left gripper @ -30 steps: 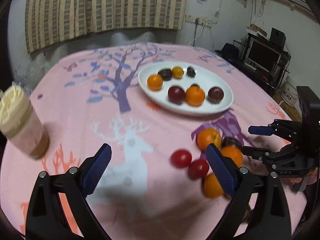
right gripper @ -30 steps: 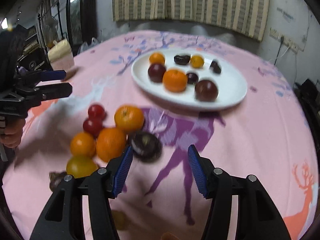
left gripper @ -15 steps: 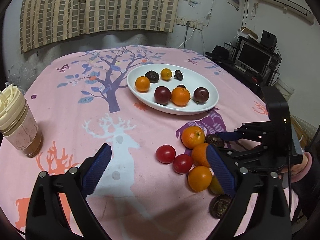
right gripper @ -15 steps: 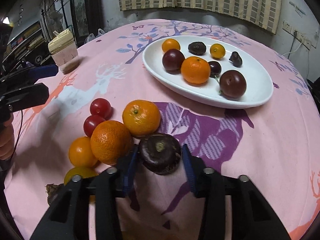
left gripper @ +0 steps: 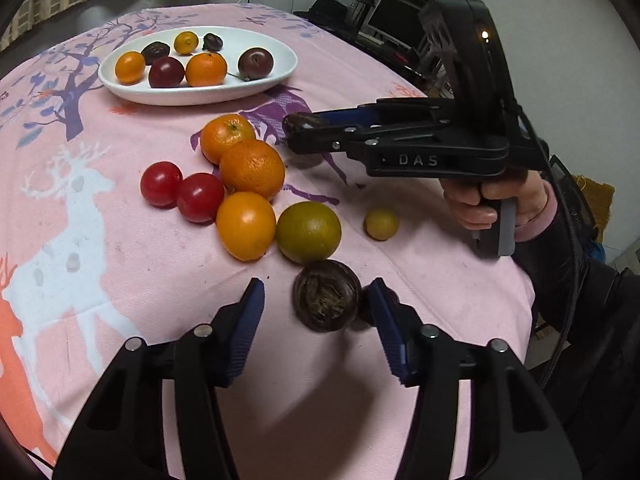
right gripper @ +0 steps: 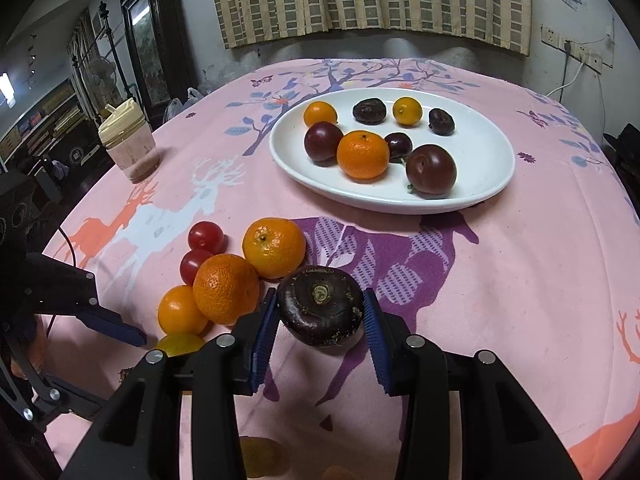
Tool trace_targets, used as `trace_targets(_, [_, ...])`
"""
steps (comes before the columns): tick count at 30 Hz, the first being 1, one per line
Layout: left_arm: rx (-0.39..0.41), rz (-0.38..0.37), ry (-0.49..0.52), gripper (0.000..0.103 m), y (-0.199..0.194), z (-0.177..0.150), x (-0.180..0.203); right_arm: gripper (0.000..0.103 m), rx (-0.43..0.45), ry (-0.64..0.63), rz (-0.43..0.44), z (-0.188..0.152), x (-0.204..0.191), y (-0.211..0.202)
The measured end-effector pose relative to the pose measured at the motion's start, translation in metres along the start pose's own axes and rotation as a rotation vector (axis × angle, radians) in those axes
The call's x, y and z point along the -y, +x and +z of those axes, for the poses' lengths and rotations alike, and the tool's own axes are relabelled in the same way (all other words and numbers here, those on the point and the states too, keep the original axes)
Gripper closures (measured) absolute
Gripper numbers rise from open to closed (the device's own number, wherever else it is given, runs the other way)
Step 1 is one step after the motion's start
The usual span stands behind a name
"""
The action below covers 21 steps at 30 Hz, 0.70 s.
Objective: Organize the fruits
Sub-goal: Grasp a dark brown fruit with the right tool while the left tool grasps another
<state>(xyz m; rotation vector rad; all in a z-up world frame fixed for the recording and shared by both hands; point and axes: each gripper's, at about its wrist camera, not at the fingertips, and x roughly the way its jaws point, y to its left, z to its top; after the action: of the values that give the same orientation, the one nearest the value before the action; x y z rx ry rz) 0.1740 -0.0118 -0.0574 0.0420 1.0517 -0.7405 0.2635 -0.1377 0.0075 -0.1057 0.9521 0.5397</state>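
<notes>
My right gripper (right gripper: 320, 314) is shut on a dark purple water chestnut (right gripper: 320, 309) and holds it above the pink tablecloth; it also shows in the left wrist view (left gripper: 306, 130). My left gripper (left gripper: 316, 304) is open around a second dark chestnut (left gripper: 327, 300) that lies on the cloth. A cluster of oranges (left gripper: 251, 168) and two red tomatoes (left gripper: 182, 190) lies beside it, with a greenish orange (left gripper: 309, 231) and a small yellow fruit (left gripper: 381, 223). The white oval plate (right gripper: 480, 148) holds several fruits.
A lidded cup (right gripper: 127, 142) with a pink drink stands at the table's left side. The table edge (left gripper: 524, 276) drops off near the hand that holds the right gripper. A monitor and shelves (left gripper: 388, 8) stand beyond the table.
My right gripper has closed on the chestnut and lifted it off the cloth. My left gripper has moved down and right, so its fingers now stand around the second chestnut.
</notes>
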Motion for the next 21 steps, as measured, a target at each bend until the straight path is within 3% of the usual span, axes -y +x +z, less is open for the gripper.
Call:
trace_targets(7, [-0.003,-0.042,-0.011,0.049,0.003,0.001,-0.001,0.061,0.001,-0.004,0.009,-0.001,-0.003,-0.001])
trace_targets(12, [-0.037,-0.138,-0.010,0.049,0.014,0.005,0.001,0.061,0.003,-0.003,0.014,-0.001,-0.003,-0.001])
trace_targets(16, [-0.036,-0.139,-0.005,0.049,0.016,0.005,0.005,0.061,0.006,-0.005,0.011,-0.001,-0.003,-0.002])
trace_targets(21, [-0.016,-0.146,-0.093,0.057,0.012,0.007,-0.011,0.061,0.009,-0.003,0.012,-0.001,-0.003,-0.003])
